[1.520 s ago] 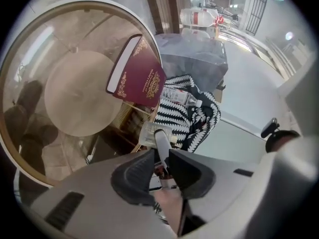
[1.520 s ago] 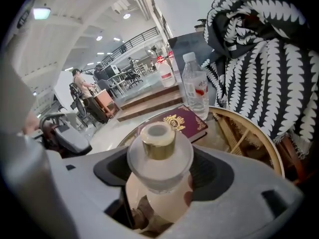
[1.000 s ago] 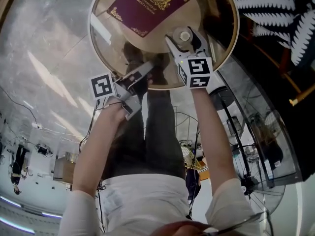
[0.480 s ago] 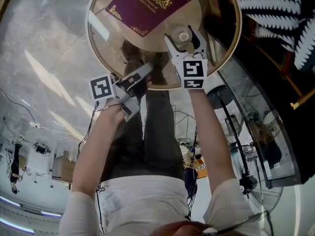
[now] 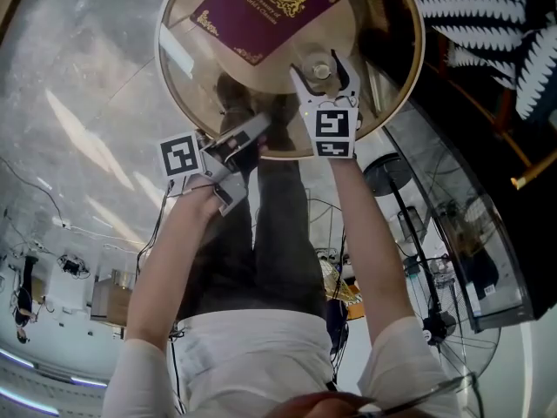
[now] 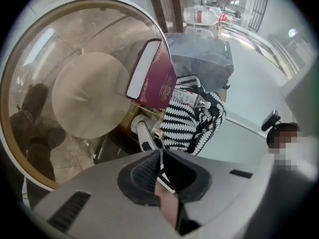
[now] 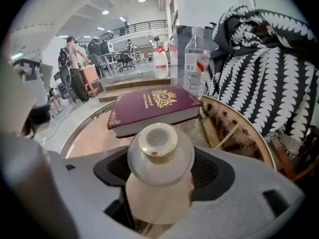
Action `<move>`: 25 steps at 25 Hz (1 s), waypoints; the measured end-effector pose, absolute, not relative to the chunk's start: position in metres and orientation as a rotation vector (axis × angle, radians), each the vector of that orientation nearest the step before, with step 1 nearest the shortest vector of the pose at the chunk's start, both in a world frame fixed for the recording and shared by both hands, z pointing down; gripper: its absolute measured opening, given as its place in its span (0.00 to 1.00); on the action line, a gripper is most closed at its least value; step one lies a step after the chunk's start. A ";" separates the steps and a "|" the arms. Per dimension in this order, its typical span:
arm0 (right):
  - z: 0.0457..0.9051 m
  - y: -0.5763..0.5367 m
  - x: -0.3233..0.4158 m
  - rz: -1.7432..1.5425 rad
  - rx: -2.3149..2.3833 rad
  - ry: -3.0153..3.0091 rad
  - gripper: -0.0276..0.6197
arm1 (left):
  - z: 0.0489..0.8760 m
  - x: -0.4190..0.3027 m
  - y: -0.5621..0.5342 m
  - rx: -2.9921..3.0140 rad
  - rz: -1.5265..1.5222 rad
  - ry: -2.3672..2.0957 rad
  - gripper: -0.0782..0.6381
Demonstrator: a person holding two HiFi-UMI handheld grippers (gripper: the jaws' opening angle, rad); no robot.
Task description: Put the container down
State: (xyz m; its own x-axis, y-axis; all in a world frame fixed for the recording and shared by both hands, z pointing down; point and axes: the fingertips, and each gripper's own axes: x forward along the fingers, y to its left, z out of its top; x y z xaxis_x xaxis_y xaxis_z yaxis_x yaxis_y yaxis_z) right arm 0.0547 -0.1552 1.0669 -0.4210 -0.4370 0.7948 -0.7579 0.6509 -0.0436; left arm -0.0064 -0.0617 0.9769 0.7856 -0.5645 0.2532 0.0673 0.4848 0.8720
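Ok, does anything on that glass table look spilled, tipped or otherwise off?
Nothing stands out. The maroon book lies flat on the glass table, and the container stands upright between the jaws of the right gripper.

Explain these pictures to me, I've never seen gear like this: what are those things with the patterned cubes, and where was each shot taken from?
No robot here: a person holds a hand-operated claw in each hand; the patterned cubes are part of them. One picture comes from a camera on the person's head, looking steeply down past their arms; the other two come from cameras riding on each claw. Below is a round glass table with a gold rim, carrying a maroon book. The right claw grips a small pale container with a rounded lid. The left claw is shut and empty, near the table's edge. A black-and-white cloth shows beside the table.
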 end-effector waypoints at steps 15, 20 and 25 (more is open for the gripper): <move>0.987 -0.161 0.052 0.605 0.938 -2.072 0.59 | 0.894 -0.016 -0.065 1.124 -0.351 -0.585 0.13; 0.927 -0.153 0.057 0.640 0.955 -2.085 0.48 | 0.840 -0.017 -0.076 1.221 -0.346 -0.587 0.13; 0.855 -0.140 0.068 0.626 0.980 -2.083 0.42 | 0.780 -0.006 -0.076 1.428 -0.216 -0.564 0.13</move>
